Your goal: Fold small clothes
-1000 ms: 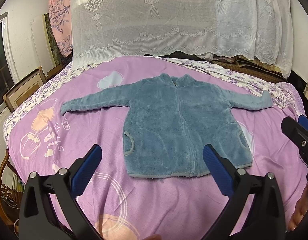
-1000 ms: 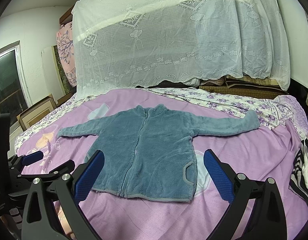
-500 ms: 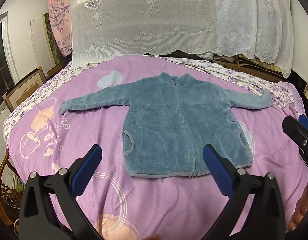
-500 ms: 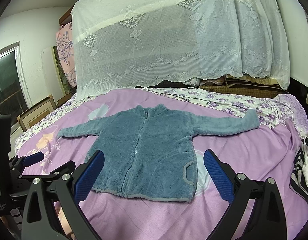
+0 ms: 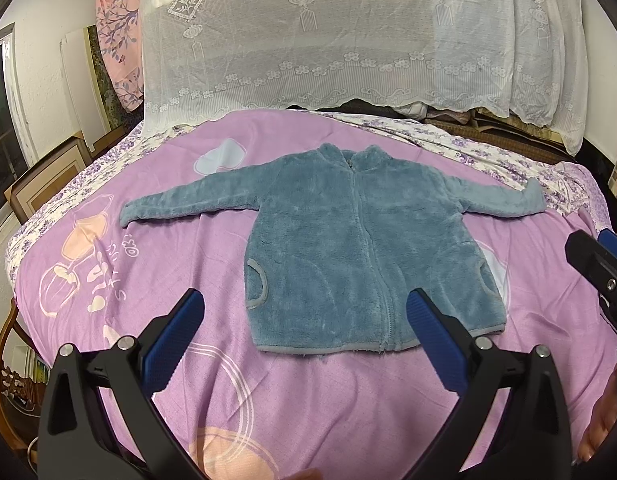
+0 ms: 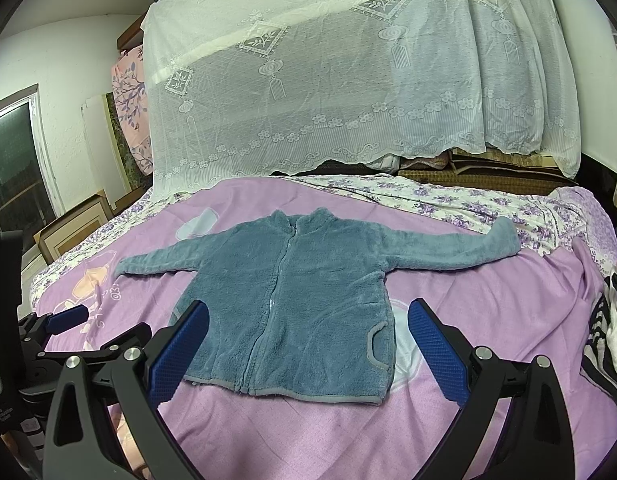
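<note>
The striped garment (image 6: 606, 340) at the right edge is cut off by the frame. The blue fleece jacket (image 5: 360, 248) is laid flat, zipped, sleeves spread, on the purple bedspread (image 5: 300, 392). The left gripper (image 5: 304, 330) and right gripper (image 6: 308, 338) are held wide apart above its hem; nothing is gripped.

Fuzzy, matt fleece on the blue jacket (image 5: 360, 248), with a smoother grey binding along its hem and pockets. It lies on a purple bedsheet (image 5: 316, 392) of fine-woven matt cloth, and at the far side hangs a sheer white lace curtain (image 6: 348, 92). The left gripper (image 5: 304, 332) and right gripper (image 6: 308, 336) show matt black plastic arms, knurled blue pads and shiny metal screws.
</note>
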`<state>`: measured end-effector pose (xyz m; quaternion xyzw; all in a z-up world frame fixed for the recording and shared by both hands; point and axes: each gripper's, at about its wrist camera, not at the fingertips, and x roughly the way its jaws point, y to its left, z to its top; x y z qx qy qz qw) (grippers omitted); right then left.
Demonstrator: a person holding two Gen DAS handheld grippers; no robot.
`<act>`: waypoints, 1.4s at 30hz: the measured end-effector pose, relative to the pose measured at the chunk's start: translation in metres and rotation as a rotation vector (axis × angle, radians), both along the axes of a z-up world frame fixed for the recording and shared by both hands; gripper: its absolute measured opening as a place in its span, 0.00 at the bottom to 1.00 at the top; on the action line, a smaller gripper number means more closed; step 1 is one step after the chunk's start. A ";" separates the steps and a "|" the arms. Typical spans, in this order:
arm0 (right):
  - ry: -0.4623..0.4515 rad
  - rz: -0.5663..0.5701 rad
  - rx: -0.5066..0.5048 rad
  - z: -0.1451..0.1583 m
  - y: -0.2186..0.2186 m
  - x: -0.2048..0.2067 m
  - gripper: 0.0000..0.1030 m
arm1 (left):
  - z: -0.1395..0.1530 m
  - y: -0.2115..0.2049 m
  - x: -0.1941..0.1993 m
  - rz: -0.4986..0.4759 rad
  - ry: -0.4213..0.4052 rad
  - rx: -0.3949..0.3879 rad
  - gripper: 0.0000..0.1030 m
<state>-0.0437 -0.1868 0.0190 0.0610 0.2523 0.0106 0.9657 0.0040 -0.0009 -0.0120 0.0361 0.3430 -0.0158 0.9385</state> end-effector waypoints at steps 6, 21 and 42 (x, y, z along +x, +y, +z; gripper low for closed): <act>0.000 0.000 0.001 0.000 0.000 0.000 0.97 | 0.000 -0.001 0.000 0.000 0.000 0.000 0.96; 0.002 -0.001 0.003 -0.004 -0.002 0.002 0.97 | -0.011 -0.002 -0.004 -0.002 0.008 0.001 0.96; 0.096 -0.054 0.125 -0.052 -0.046 0.043 0.97 | -0.051 -0.003 0.048 0.010 0.114 0.003 0.96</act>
